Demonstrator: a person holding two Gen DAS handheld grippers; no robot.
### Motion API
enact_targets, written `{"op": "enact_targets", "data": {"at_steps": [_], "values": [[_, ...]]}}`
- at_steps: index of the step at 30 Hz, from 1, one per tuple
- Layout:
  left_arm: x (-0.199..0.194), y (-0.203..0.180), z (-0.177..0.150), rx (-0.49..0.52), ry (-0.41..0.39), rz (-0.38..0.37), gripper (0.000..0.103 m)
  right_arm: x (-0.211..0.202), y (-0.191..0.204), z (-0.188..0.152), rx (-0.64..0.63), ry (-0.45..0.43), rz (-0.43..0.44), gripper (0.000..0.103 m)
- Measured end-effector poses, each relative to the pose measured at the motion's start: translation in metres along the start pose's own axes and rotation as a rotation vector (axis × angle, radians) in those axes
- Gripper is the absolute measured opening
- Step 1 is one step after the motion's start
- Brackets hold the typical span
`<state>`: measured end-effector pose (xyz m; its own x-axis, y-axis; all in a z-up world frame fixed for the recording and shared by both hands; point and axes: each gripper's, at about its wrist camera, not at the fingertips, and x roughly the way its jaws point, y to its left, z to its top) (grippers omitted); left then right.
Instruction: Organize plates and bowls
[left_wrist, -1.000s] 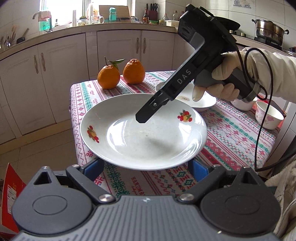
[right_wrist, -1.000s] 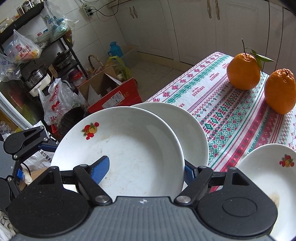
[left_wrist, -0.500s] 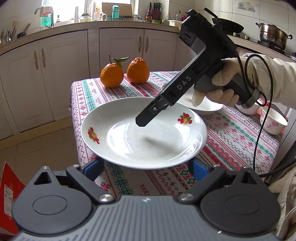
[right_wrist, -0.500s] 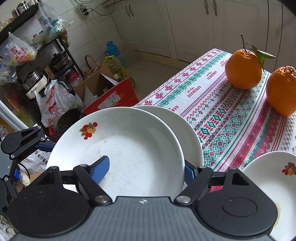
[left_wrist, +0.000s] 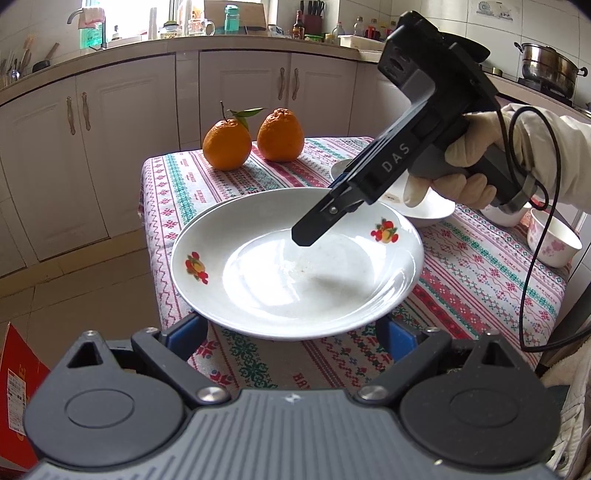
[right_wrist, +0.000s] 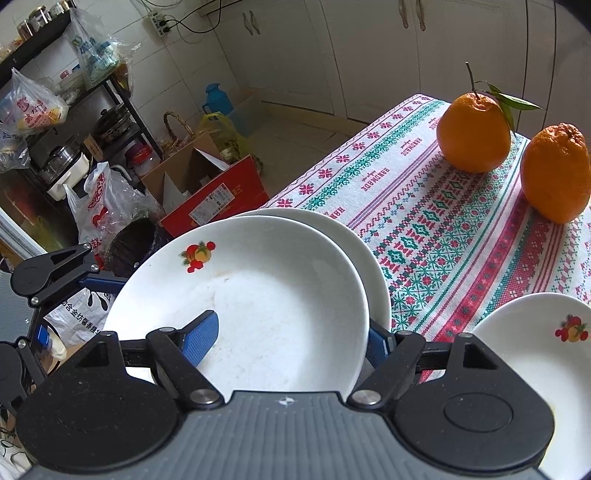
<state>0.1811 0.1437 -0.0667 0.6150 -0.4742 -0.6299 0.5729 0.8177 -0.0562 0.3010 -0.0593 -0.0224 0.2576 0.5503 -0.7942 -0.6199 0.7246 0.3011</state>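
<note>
Holding the white glazed ceramic plate with fruit decals by its rim, our right gripper is clamped at the plate's three o'clock edge, one blue pad inside the well, one beneath. Our left gripper stands spread apart beneath the near six o'clock rim, not pressing. The plate hangs above a second plain white plate at the patterned tablecloth's corner. We judge it stiff, slick, breakable; rim grips suit it.

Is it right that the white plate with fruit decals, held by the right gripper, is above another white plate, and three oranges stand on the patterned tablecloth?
Not quite: two oranges stand there, as the right wrist view shows. The rest holds: right gripper, white plate with fruit decals, lower white plate, patterned tablecloth.
</note>
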Motion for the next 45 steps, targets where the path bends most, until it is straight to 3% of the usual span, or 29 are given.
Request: {"op": "enact_targets", "data": {"at_steps": [20,40,43,45], "values": [[0.006,0.000,-0.003,-0.004,-0.007,0.016,0.097,-0.024,0.005,-0.013,0.026,-0.027,-0.037,0.085],[0.009,-0.007,-0.003,0.013,-0.001,0.051,0.097,-0.022,0.017,-0.032,0.064,-0.050,-0.153,0.086],[0.008,-0.007,-0.003,0.008,-0.003,0.055,0.097,-0.026,0.019,-0.033,0.060,-0.069,-0.154,0.088],[0.007,-0.008,-0.002,0.008,-0.007,0.061,0.097,-0.031,0.024,-0.035,0.049,-0.092,-0.156,0.095]]}}
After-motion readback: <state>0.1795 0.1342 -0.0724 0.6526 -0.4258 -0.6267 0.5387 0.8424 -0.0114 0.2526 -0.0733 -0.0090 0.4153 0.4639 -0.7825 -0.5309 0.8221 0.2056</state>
